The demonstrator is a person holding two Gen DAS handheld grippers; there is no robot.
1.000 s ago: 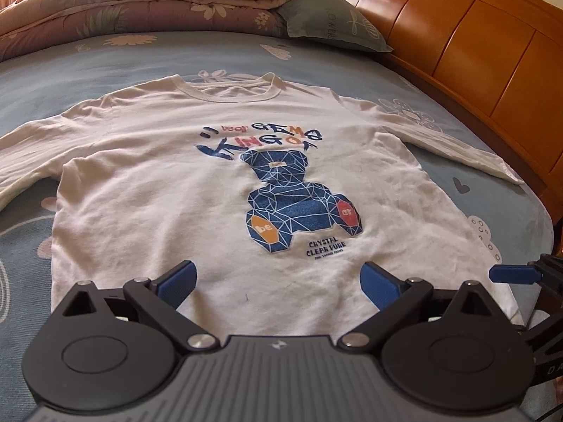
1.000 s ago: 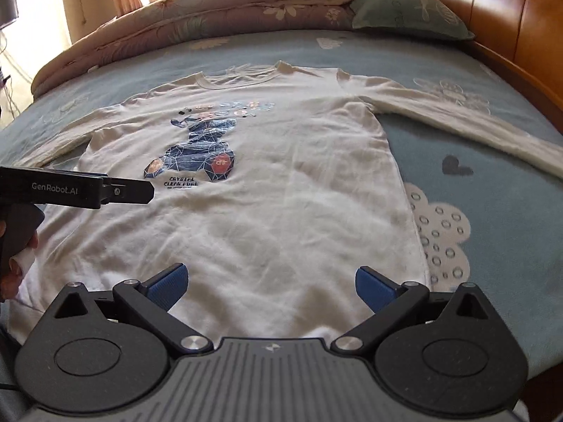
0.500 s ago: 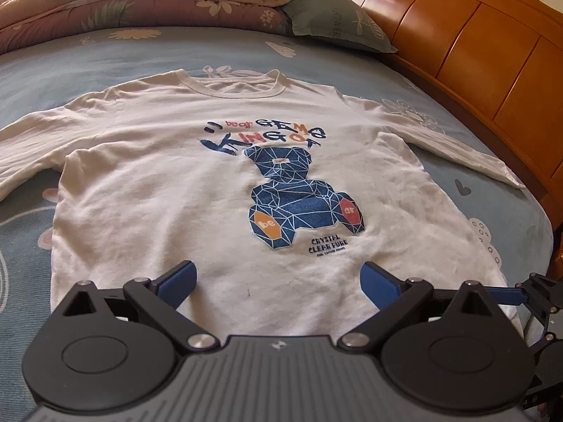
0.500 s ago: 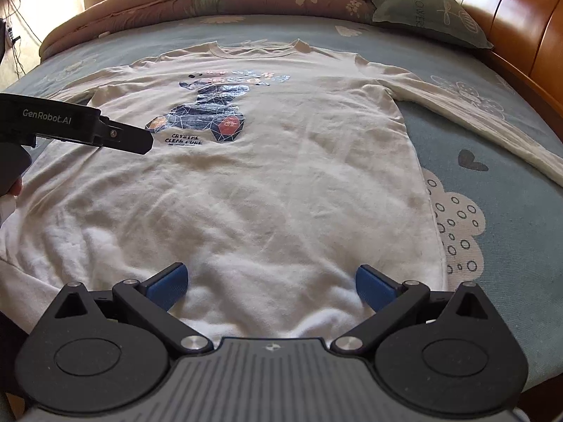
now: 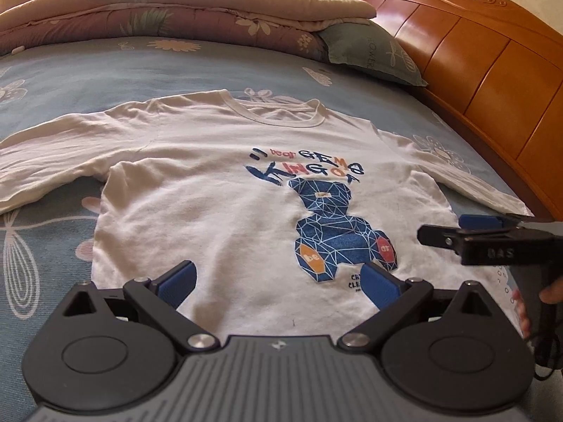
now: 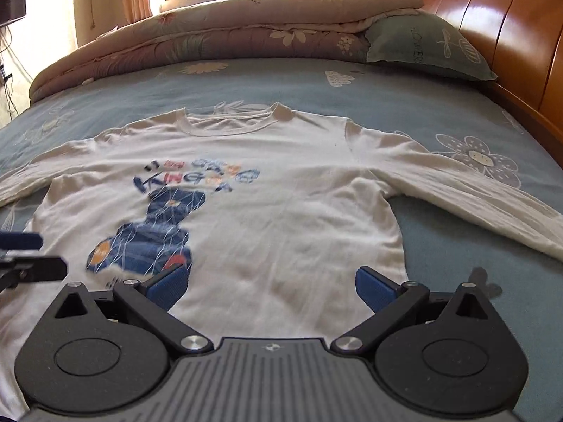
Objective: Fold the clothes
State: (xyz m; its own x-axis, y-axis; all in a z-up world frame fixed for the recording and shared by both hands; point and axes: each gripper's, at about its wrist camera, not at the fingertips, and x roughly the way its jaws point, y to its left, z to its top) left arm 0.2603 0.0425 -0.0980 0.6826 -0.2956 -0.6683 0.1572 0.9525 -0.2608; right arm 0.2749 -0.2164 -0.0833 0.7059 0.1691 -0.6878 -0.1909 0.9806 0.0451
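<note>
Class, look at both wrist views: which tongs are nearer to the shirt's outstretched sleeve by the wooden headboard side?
Right. The right tongs, open, hover over the shirt's hem corner on that side, with the sleeve just ahead. The left tongs, open, sit over the hem farther from it.

The white shirt (image 5: 218, 190) carries the printed words "bear GEMS" and "KING" above a blue bear, whose feet read "be" and "ar". The green pillow (image 6: 425, 49) says "FLOWER". The right gripper (image 5: 457, 228) shows "DAS".
</note>
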